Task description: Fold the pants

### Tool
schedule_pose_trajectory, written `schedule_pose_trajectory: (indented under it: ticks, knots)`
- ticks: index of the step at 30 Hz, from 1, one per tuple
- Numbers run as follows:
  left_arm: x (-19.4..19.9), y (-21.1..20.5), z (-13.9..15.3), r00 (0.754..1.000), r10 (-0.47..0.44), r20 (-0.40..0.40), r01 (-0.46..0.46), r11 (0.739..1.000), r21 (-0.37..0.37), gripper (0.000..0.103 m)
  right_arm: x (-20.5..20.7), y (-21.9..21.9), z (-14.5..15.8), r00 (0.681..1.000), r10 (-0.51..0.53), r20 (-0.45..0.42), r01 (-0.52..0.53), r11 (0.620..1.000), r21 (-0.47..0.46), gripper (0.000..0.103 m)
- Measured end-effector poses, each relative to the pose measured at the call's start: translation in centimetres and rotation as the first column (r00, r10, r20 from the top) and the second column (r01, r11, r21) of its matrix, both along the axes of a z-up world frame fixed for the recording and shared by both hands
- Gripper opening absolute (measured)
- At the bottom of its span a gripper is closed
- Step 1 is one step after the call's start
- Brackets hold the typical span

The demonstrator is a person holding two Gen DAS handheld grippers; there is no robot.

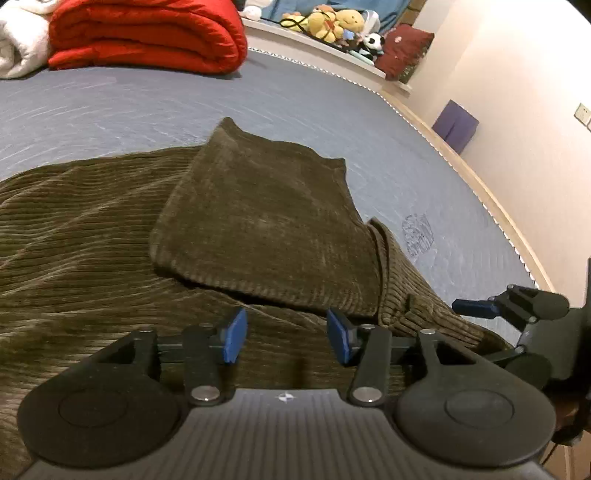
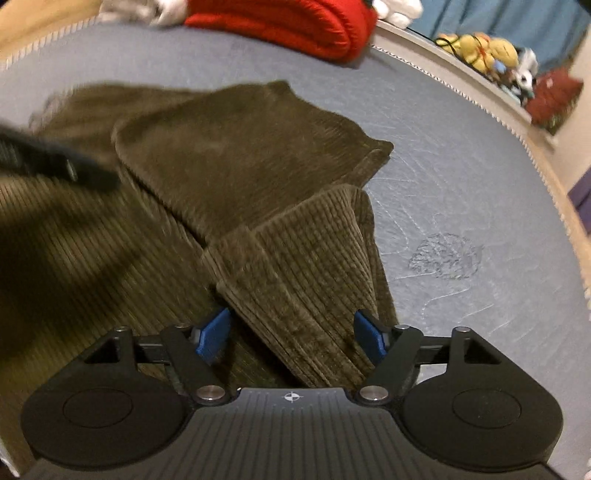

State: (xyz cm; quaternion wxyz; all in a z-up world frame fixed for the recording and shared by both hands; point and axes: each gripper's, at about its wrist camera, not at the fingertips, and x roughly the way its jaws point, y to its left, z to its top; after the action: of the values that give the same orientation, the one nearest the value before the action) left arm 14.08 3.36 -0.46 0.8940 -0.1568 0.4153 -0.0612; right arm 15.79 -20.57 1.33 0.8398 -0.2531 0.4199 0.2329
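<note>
Olive-green corduroy pants [image 1: 110, 236] lie on the grey-blue bed, with one leg end folded back over the rest [image 1: 266, 218]. My left gripper [image 1: 286, 336] is open and empty, just above the pants near the folded edge. My right gripper [image 2: 291, 334] is open, its blue pads [image 2: 212, 334] on either side of a raised hem section of the pants [image 2: 295, 266]. The right gripper also shows at the right edge of the left wrist view [image 1: 476, 308]. The left gripper shows as a dark blur in the right wrist view [image 2: 55, 166].
A folded red quilt [image 1: 147, 37] and a white blanket [image 1: 18, 40] lie at the far end of the bed [image 1: 424, 177]. Stuffed toys [image 1: 332, 22] and a dark red cushion [image 1: 406, 50] sit on a ledge behind. A purple box [image 1: 456, 123] stands by the wall.
</note>
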Motion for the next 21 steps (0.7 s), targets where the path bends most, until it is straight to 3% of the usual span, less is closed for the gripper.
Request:
schedule_pose_trajectory:
  ticks: [1,2,5,9,12,14,16,18,19,21]
  knots:
    - [-0.2,0.3,0.0,1.0,0.001,-0.001,-0.001,1.0,-0.002,0.057,-0.2,0.2,-0.4,1.0,0.011,0.021,-0.01,0.999,-0.044,0.066]
    - [-0.2,0.5,0.0,1.0,0.002,-0.002,-0.002,1.0,-0.006,0.057,-0.4,0.4,-0.6,0.999,0.019,0.036,-0.017,0.998,-0.068,0.052]
    - [-0.9,1.0,0.3,1.0,0.005,-0.009,-0.005,1.0,-0.013,0.059,-0.3,0.2,-0.6,0.999,0.011,0.036,-0.009,0.997,-0.075,0.022]
    - [-1.2,1.4,0.4,1.0,0.007,-0.012,-0.007,1.0,-0.013,0.059,-0.3,-0.7,1.3,0.996,-0.021,0.084,0.023,0.999,-0.024,0.013]
    - [-1.4,1.6,0.3,1.0,0.011,-0.014,-0.011,1.0,-0.006,0.059,-0.3,-2.9,4.4,0.986,-0.088,0.142,0.075,0.993,0.095,0.012]
    - [-1.4,1.8,0.1,1.0,0.011,-0.02,-0.011,1.0,-0.002,0.059,0.0,-5.8,7.2,0.965,-0.189,0.18,0.152,0.968,0.202,0.011]
    - [-1.4,1.8,-0.1,1.0,0.009,-0.027,-0.009,1.0,0.003,0.059,0.2,-10.2,10.1,0.925,-0.337,0.175,0.261,0.9,0.35,0.01]
    - [-1.4,1.6,-0.2,1.0,-0.008,-0.029,0.009,1.0,0.009,0.059,-0.2,-14.9,12.2,0.857,-0.493,0.15,0.374,0.795,0.478,0.01]
    - [-1.4,1.4,-0.2,0.999,-0.022,-0.031,0.023,1.0,0.015,0.059,-0.7,-17.6,12.9,0.8,-0.586,0.128,0.444,0.721,0.532,0.01]
    - [-1.4,0.5,-0.5,0.997,-0.061,-0.04,0.062,0.998,0.031,0.059,-2.1,-22.8,13.7,0.655,-0.753,0.069,0.576,0.556,0.599,0.01]
